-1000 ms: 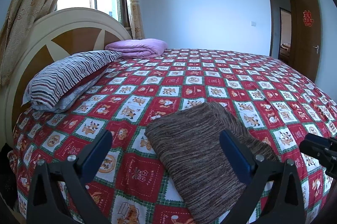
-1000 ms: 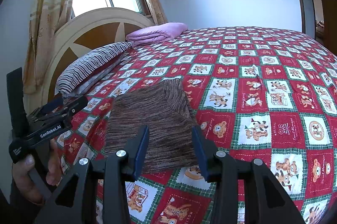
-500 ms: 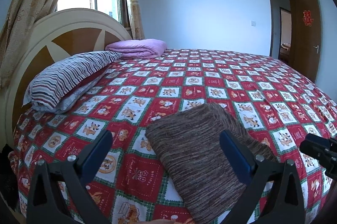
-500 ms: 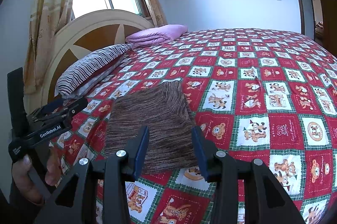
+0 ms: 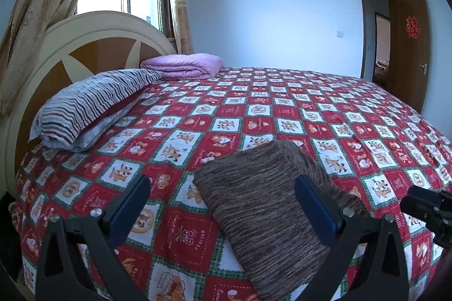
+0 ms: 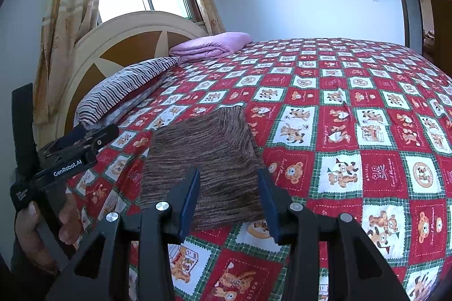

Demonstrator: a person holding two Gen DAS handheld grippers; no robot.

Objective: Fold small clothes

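Observation:
A folded brown striped knit garment (image 5: 265, 205) lies flat on the red patterned bedspread (image 5: 254, 108), near the bed's front edge. It also shows in the right wrist view (image 6: 206, 159). My left gripper (image 5: 223, 199) is open and empty, held above and in front of the garment's left part. My right gripper (image 6: 228, 190) is open and empty, with its fingers just short of the garment's near edge. The left gripper's body (image 6: 70, 157) shows at the left of the right wrist view, held by a hand.
A striped pillow (image 5: 93, 106) lies at the left by the round headboard (image 5: 93, 46). A folded pink blanket (image 5: 183, 65) sits at the far end of the pillow. A window with curtains is behind the headboard. An open door (image 5: 409, 52) is at far right.
Both grippers have drawn back very slightly from the garment. The garment has not moved.

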